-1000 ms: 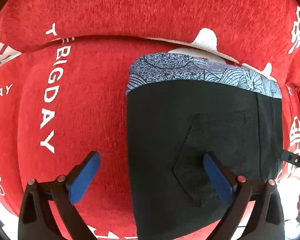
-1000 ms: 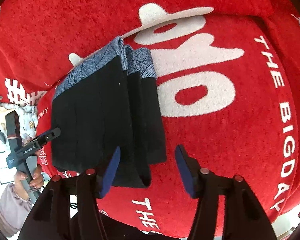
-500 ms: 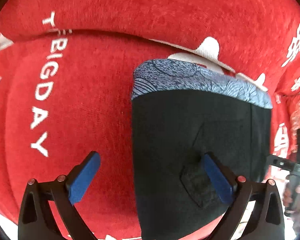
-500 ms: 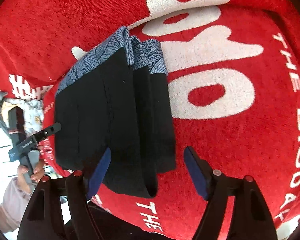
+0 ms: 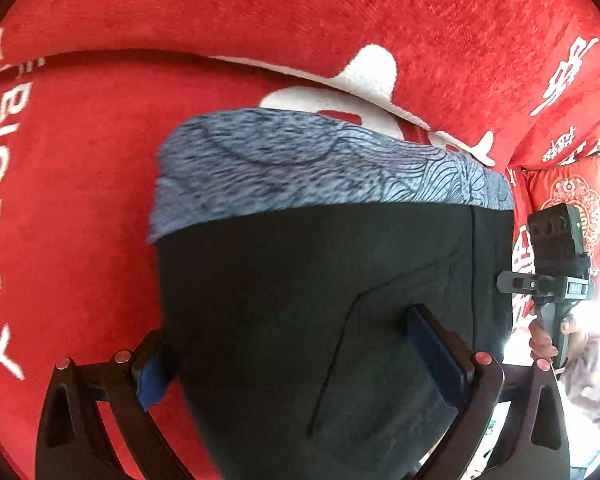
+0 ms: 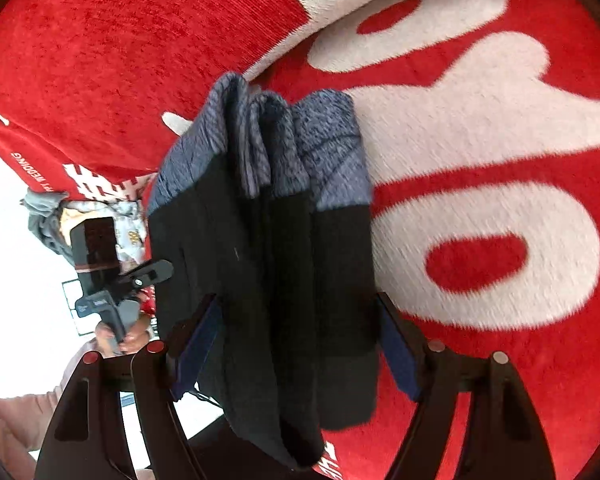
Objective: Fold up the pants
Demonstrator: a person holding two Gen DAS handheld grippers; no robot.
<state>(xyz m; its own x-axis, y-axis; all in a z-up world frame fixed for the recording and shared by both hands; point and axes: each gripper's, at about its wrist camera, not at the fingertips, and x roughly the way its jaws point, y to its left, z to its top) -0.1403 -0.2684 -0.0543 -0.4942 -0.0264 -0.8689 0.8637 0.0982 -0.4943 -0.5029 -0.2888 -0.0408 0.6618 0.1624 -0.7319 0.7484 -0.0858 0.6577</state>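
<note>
Folded black pants (image 5: 320,280) with a blue-grey patterned waistband (image 5: 300,164) lie on the red sofa seat (image 5: 80,200). My left gripper (image 5: 294,364) is open and low over their near left part. Its left finger sits at the pants' left edge, partly hidden by the cloth, and its right finger is over the back pocket. In the right wrist view the pants (image 6: 268,240) show several stacked layers. My right gripper (image 6: 296,348) is open, with the near end of the stack between its fingers. I cannot see either pad pressing on the cloth.
The sofa backrest (image 5: 260,12) rises behind the waistband. A red patterned cushion (image 5: 572,196) lies at the far right. Each gripper appears in the other's view, held in a hand (image 5: 540,340). A heap of grey and printed cloth (image 6: 48,216) lies beyond the sofa's left end.
Both grippers have come down and tilted toward the pants, which now fill more of each view. The right gripper's jaws have widened and now straddle the folded stack.
</note>
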